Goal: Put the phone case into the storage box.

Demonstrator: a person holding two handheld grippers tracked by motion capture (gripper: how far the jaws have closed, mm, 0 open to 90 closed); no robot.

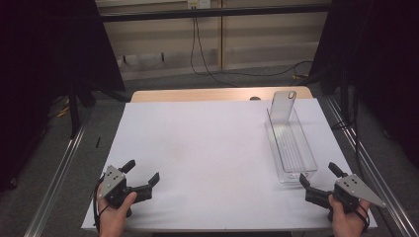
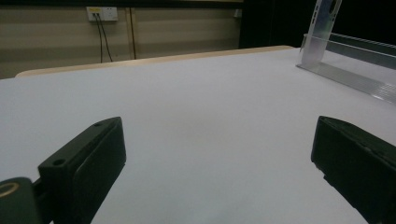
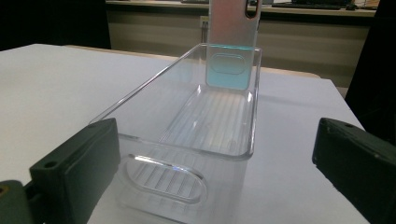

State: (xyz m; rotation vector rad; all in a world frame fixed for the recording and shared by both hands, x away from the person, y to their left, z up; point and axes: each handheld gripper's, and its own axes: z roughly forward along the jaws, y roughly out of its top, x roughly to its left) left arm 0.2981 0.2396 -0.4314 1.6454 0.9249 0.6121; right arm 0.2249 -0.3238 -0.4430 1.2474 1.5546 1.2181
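A long clear plastic bin (image 1: 292, 147) lies on the right half of the white table top (image 1: 207, 148), its ribbed floor bare. A clear phone case (image 1: 282, 105) stands upright, leaning on the bin's far end wall. My right gripper (image 1: 320, 174) sits open just in front of the bin's near end, jaws wide apart with nothing between them. The right gripper view shows the bin (image 3: 196, 126) close ahead and the phone case (image 3: 232, 42) at its far end. My left gripper (image 1: 143, 173) rests open at the near left of the table, far from the bin (image 2: 355, 65).
A wooden table edge (image 1: 217, 93) shows beyond the white sheet. Black curtains hang at both sides, and cables run down the back wall (image 1: 197, 44). Metal rails (image 1: 59, 173) run along the floor on each side of the table.
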